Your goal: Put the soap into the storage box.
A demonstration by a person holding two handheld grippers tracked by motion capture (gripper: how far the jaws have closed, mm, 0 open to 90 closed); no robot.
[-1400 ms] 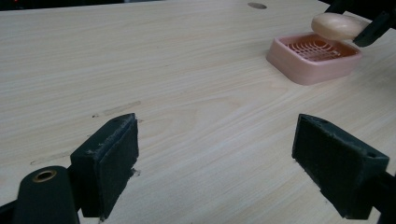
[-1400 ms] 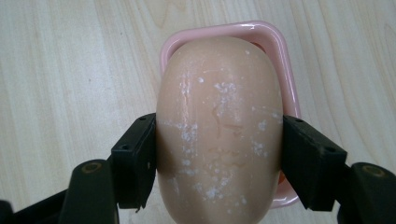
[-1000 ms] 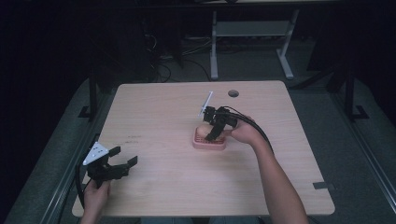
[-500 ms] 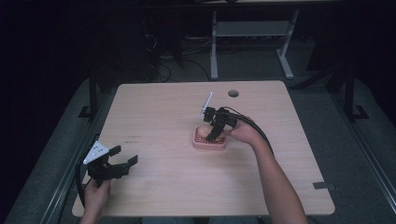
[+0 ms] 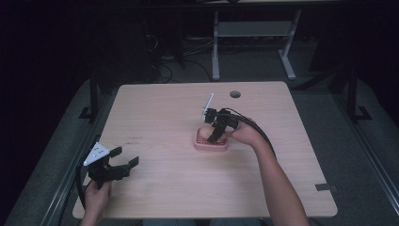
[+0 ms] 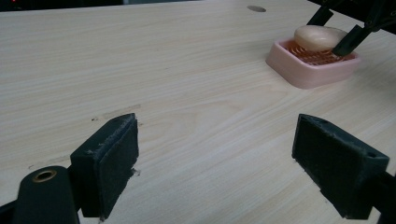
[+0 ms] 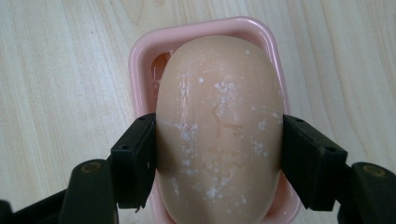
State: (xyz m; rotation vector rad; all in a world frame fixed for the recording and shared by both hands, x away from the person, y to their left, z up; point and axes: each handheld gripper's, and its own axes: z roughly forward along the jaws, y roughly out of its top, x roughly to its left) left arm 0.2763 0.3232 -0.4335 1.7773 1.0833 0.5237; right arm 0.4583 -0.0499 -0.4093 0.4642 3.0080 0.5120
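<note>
A beige oval bar of soap (image 7: pixel 219 126) lies over a pink soap dish (image 7: pixel 140 60) at the middle of the wooden table (image 5: pixel 164 117). My right gripper (image 7: pixel 217 154) points down at it, and both black pads press on the bar's sides. In the high view that right gripper (image 5: pixel 214 136) stands over the pink soap dish (image 5: pixel 210 144). Near the table's front left corner my left gripper (image 5: pixel 127 157) is held low with its jaws wide apart and nothing between them. From the left gripper view the soap (image 6: pixel 320 37) and dish (image 6: pixel 310 70) sit far off to the upper right.
A round cable hole (image 5: pixel 235 94) marks the table's far edge. A dark strip of tape (image 5: pixel 327 187) lies near the front right corner. Behind the table stands a white metal frame (image 5: pixel 254 37) on the dark floor.
</note>
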